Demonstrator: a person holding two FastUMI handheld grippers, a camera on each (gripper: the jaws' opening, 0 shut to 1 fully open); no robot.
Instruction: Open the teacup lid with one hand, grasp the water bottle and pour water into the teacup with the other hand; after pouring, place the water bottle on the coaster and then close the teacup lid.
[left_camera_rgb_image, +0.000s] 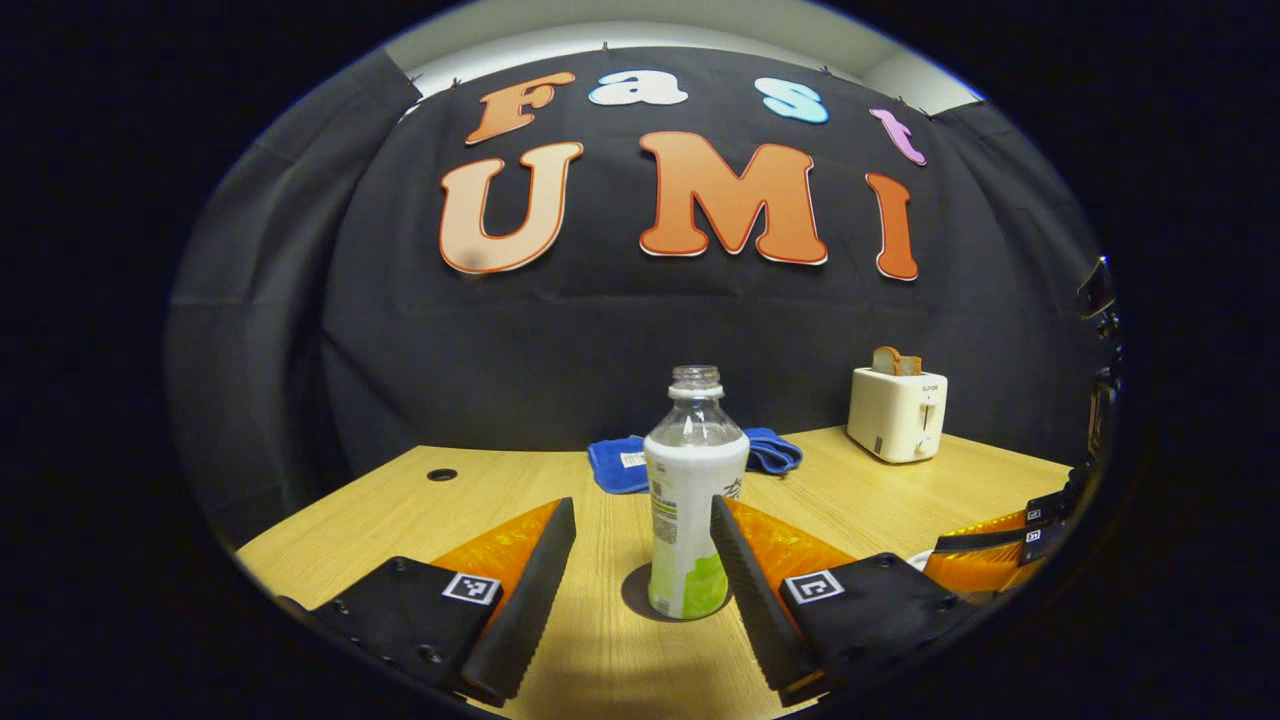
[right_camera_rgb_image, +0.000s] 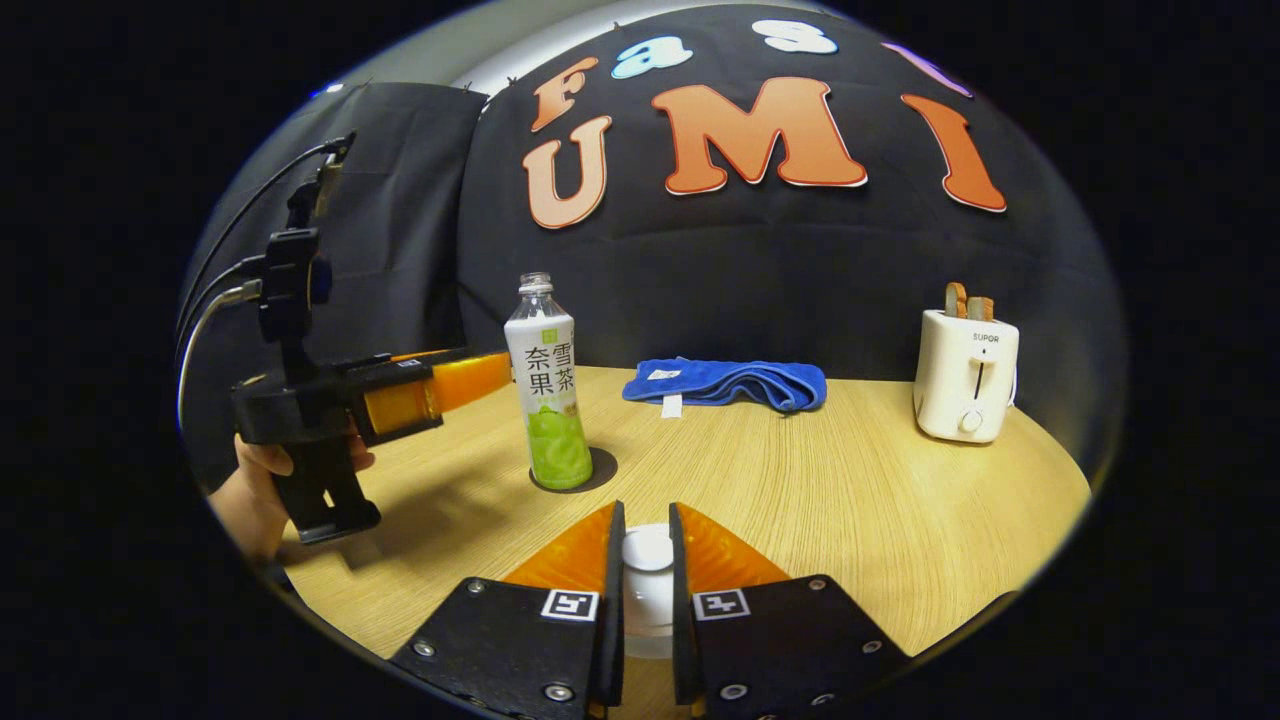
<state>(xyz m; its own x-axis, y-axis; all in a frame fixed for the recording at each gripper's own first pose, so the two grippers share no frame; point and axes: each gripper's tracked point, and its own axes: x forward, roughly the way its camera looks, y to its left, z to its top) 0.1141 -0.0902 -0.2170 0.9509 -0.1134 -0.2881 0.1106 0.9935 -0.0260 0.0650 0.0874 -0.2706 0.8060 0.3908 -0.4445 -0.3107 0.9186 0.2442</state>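
L gripper (left_camera_rgb_image: 640, 540) level, fingers spread beside bottle (left_camera_rgb_image: 692, 500); R gripper (right_camera_rgb_image: 640, 560) fingers pinching, prob., white lid (right_camera_rgb_image: 647, 548).

one water bottle (right_camera_rgb_image: 548, 390), one coaster (right_camera_rgb_image: 598, 468), one toaster (right_camera_rgb_image: 965, 373), one blue towel (right_camera_rgb_image: 730, 384)

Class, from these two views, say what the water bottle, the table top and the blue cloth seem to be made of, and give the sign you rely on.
Water bottle: clear plastic, probably; its bare neck is see-through and glossy, with a printed wrap below.
Table top: pale wood or wood-look laminate; fine straight grain lines, low sheen. Which of the two cannot be told.
Blue cloth: soft, matte fabric, likely towelling; it lies in limp folds with a sewn-in tag.
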